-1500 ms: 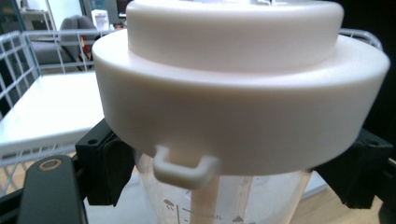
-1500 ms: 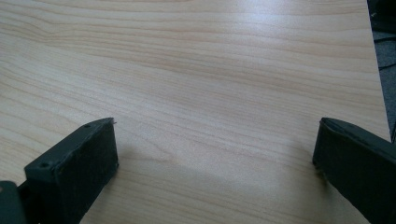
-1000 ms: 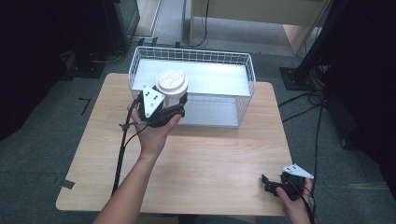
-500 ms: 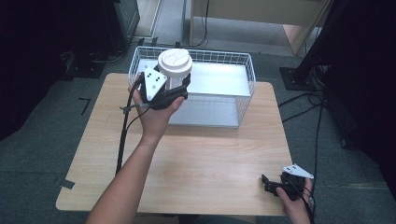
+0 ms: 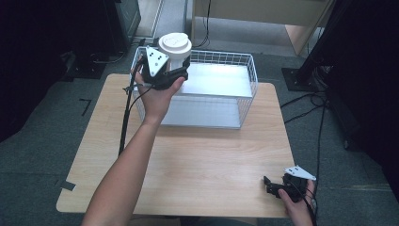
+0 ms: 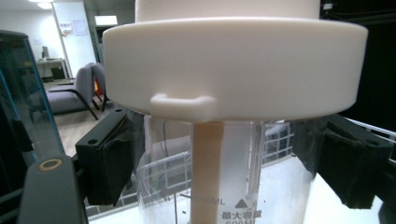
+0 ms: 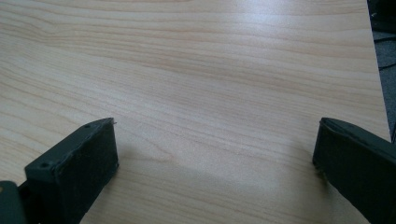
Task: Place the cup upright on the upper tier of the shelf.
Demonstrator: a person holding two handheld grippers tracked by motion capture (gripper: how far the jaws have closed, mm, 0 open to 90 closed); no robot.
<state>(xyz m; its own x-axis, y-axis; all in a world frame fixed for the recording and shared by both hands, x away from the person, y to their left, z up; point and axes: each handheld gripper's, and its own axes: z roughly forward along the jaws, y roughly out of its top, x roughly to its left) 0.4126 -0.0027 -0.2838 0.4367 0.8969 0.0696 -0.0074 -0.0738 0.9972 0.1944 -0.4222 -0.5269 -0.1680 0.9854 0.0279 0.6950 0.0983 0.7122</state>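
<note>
Presently left gripper (image 5: 181, 70) clamps a lidded jar (image 6: 233, 116) above the wire basket's (image 5: 244, 89) near-left corner; right gripper (image 7: 215, 172), well clear of it, gapes empty.

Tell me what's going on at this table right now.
A person works with a gripper in each hand. The left gripper is clamped on a clear measuring cup with a white lid, holding it in the air over the near left corner of a white wire basket at the back of the wooden table. The right gripper rests at the table's near right corner, jaws open, holding nothing.
</note>
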